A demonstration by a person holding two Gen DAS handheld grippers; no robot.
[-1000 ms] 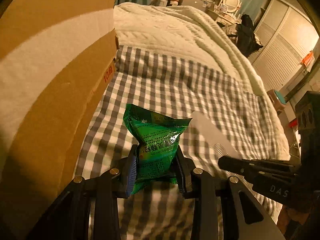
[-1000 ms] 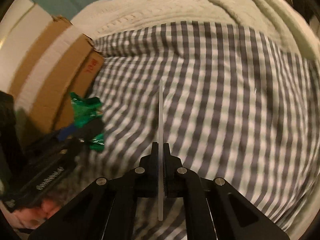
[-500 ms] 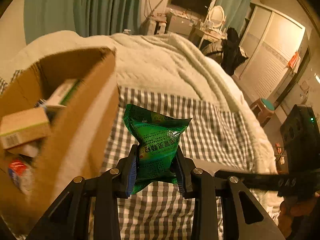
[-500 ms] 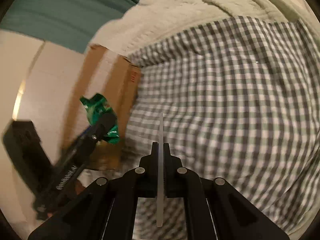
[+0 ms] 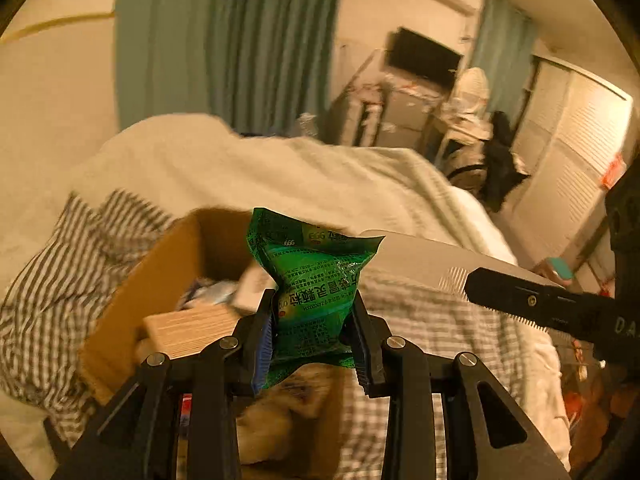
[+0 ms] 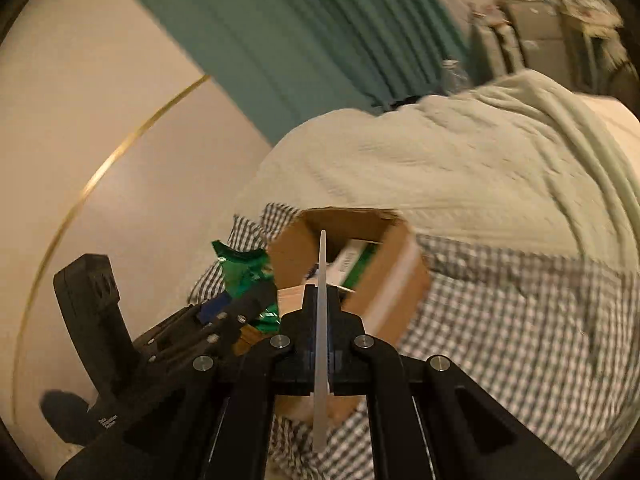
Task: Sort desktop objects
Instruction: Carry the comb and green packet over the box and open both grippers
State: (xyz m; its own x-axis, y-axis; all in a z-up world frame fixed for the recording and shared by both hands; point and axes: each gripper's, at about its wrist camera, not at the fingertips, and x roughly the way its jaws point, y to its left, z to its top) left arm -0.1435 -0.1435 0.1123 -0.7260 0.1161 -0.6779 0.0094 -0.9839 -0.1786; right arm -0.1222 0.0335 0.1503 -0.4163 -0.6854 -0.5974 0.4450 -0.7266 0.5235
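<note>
The left gripper (image 5: 314, 332) has its fingers clamped on a green sachet (image 5: 312, 280), held above the open cardboard box (image 5: 160, 276) on the checked bed sheet (image 5: 420, 312). At three o'clock from it, the right gripper (image 6: 322, 344) has its fingers closed on a thin white strip (image 6: 322, 320), edge-on, over the same box.

Dim amber light, motion blur throughout (fisheye edges bend, darken).
</note>
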